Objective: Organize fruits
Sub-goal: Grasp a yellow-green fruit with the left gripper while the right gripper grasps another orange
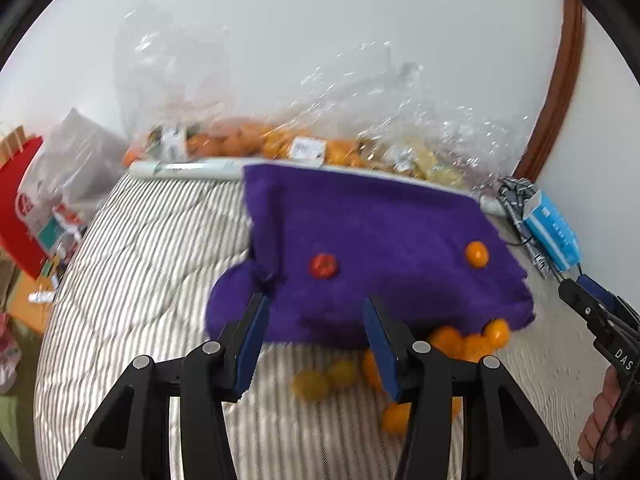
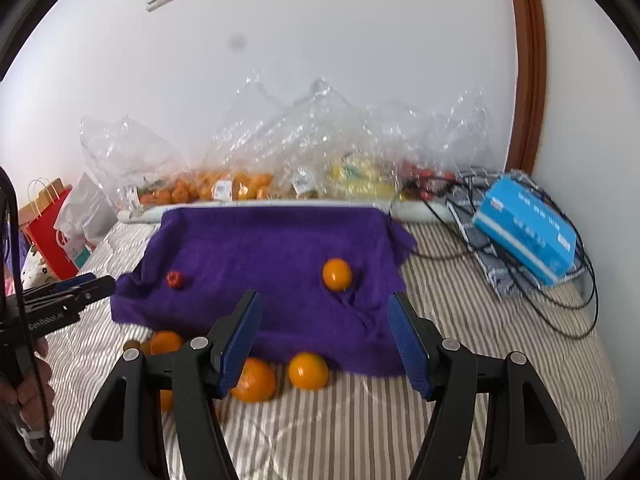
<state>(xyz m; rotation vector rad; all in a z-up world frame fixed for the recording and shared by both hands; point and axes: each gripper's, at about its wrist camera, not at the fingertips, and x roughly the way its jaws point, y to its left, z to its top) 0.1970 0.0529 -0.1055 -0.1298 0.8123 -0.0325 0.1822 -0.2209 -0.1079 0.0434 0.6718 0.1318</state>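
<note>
So far only an orange (image 2: 337, 274) and a small red fruit (image 2: 174, 279) sit on the purple towel (image 2: 280, 248), while several oranges (image 2: 308, 370) wait on the striped bed (image 2: 460, 360) beyond both wide-open, empty claws, left claw (image 1: 316, 344) and right claw (image 2: 324, 340)

i see a striped bed (image 2: 460, 280). on it lies a purple towel (image 2: 272, 248), with loose oranges (image 2: 308, 370) on the cover by its near edge. a blue box (image 2: 528, 228) sits on a patterned cloth (image 2: 480, 236) at right. clear bags (image 2: 320, 148) of fruit line the wall side.
</note>
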